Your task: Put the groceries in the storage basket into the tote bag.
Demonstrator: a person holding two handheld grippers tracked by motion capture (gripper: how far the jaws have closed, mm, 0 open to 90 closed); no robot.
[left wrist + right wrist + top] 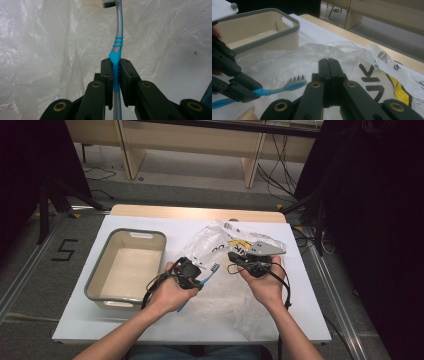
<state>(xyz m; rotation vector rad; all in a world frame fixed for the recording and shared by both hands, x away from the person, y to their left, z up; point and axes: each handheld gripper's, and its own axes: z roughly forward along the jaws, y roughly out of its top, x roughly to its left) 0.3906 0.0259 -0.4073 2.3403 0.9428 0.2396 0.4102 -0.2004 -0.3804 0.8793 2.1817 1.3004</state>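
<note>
A blue and grey toothbrush (212,268) is clamped by its handle in my left gripper (200,276), bristle head pointing away from the hand. In the left gripper view both jaws press the blue handle section (115,75), and the neck rises toward the blurred head. A crinkled clear plastic bag (210,240) with black and yellow print lies under and behind both grippers. My right gripper (234,257) is beside the brush, jaws closed together (328,61) right at the bag film; whether film is pinched between them is unclear. The toothbrush head (295,83) hovers just left of those jaws.
An empty beige bin with a grey rim (137,231) stands on the left of the white table cover (150,322), and its rim (262,37) shows in the right gripper view. Dark stands and cables flank the table, with wooden furniture behind.
</note>
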